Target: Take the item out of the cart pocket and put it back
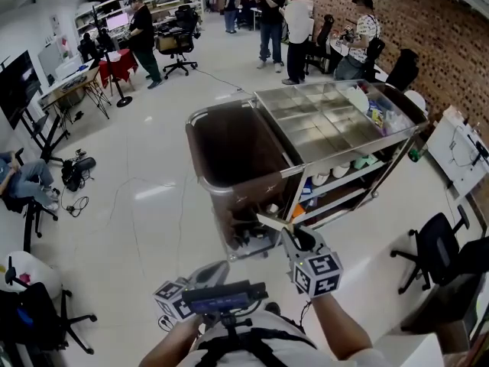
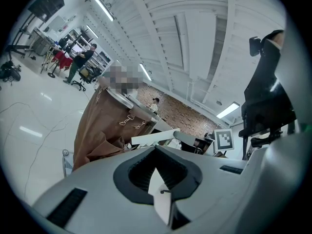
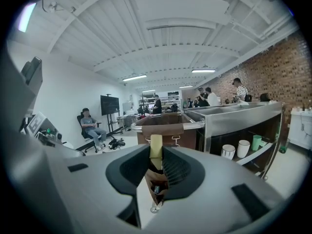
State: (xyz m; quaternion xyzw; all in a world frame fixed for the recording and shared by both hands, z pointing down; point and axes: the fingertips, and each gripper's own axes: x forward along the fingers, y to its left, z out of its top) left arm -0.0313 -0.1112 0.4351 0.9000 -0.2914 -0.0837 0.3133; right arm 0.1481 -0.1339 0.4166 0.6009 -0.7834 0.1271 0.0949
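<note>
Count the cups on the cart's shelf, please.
3 show in the right gripper view: a white cup, a second white cup beside it, and a green cup farther along the shelf. Others may be hidden.

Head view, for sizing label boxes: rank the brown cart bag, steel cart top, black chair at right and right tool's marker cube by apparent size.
Brown cart bag and steel cart top: alike, unranked.
Black chair.
Marker cube, smallest though nearest.

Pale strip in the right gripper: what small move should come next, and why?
Probably ease the right gripper forward and down toward the cart's brown pocket. Its jaws are shut on the pale strip, which appears clear of the pocket, so putting it back is what seems left.
</note>
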